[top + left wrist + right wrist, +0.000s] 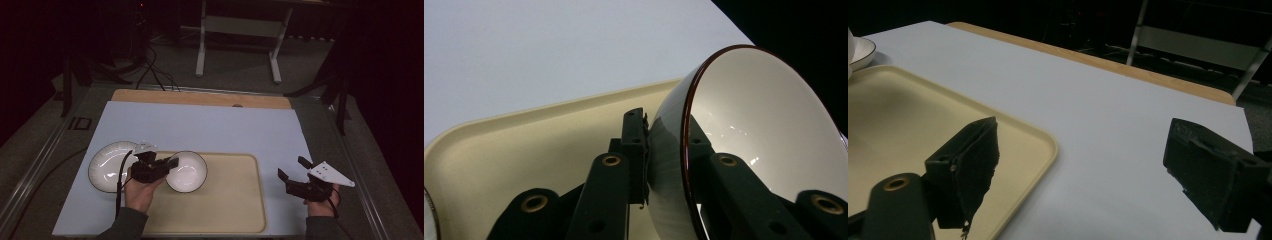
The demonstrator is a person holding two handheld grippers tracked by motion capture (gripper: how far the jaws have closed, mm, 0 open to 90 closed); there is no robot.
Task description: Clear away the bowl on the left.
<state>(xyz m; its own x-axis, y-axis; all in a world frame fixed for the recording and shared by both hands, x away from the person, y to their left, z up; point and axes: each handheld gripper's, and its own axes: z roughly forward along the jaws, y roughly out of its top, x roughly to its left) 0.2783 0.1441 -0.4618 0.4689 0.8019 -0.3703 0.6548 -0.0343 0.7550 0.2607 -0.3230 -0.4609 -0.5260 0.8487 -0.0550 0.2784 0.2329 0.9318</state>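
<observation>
A white bowl [187,171] with a dark red rim is at the left end of the cream tray [235,200]. My left gripper [172,162] is shut on the bowl's near-left rim. In the left gripper view the bowl's wall [764,120] is pinched between the two jaws of the left gripper [664,130], one outside and one inside, above the tray [524,135]. I cannot tell whether the bowl rests on the tray. My right gripper [292,167] stands open right of the tray, and the right gripper [1083,145] has nothing between its fingers.
A white ribbed plate [105,170] lies on the pale mat [200,125] just left of the tray, and the plate's edge [860,52] is far off in the right gripper view. A wooden table edge [200,97] runs behind the mat.
</observation>
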